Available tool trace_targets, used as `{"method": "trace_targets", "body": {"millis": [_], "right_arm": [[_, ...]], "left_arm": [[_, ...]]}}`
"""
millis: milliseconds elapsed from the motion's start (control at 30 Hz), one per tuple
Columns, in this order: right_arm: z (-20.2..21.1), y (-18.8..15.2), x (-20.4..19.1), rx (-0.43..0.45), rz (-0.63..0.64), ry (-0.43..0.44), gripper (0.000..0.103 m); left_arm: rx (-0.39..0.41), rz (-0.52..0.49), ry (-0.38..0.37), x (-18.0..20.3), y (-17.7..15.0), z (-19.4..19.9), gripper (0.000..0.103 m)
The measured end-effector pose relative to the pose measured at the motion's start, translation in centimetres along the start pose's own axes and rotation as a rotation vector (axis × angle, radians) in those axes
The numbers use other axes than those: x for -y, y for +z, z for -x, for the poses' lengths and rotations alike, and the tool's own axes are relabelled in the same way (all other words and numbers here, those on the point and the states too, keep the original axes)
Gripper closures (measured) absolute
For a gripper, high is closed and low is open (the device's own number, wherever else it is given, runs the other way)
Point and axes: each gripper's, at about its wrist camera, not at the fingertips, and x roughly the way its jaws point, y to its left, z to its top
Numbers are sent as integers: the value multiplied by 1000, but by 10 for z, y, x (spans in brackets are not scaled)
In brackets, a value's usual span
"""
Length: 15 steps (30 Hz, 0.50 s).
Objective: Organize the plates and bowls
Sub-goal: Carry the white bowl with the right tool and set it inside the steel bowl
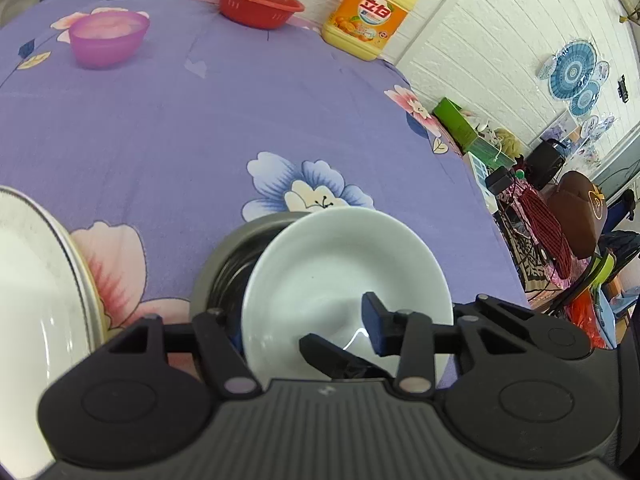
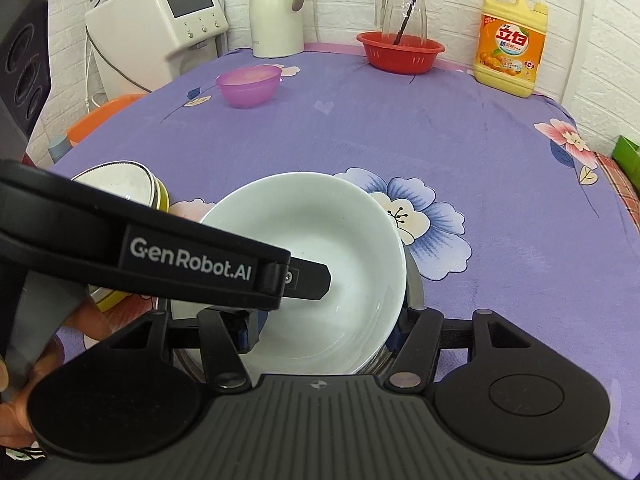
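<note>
White brick-pattern walls enclose a worktop w/ a purple floral cloth. At the far edge, L to R in the right wrist view: white dispenser unit, cream kettle, red basket holding a glass pitcher, yellow detergent bottle; a translucent purple bowl sits nearer, apart from them. Centre foreground: white bowl tilted inside a steel bowl, whose grey rim shows behind and to the left of it in the left wrist view. Left gripper: fingers apart, one finger over the white bowl's inner surface, the other beside it nearer the rim; contact w/ the bowl cannot be told. In the right wrist view the left gripper's body, marked "GenRobot.AI", crosses from the left, its tip reaching over the bowl's interior. Right gripper: fingers wide apart on either side of the white bowl's near edge, one finger at the bowl's left, the other mostly hidden behind the rim at the right. A stack of white plates w/ dark rim line and yellow-edged dish lies just left of the steel bowl, seen close at the left edge of the left wrist view. Beyond the worktop's right side: green box, cluttered furniture, blue patterned fans on the wall.
</note>
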Motion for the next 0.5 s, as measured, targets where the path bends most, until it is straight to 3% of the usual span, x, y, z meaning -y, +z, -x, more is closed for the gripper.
{"method": "trace_targets", "body": {"millis": [267, 500], "right_arm": [[7, 1, 5, 29, -37, 25, 0], [23, 10, 6, 98, -17, -10, 0]], "left_arm": [[-1, -20, 22, 4, 3, 3, 44], [71, -76, -10, 15, 11, 31, 38]]}}
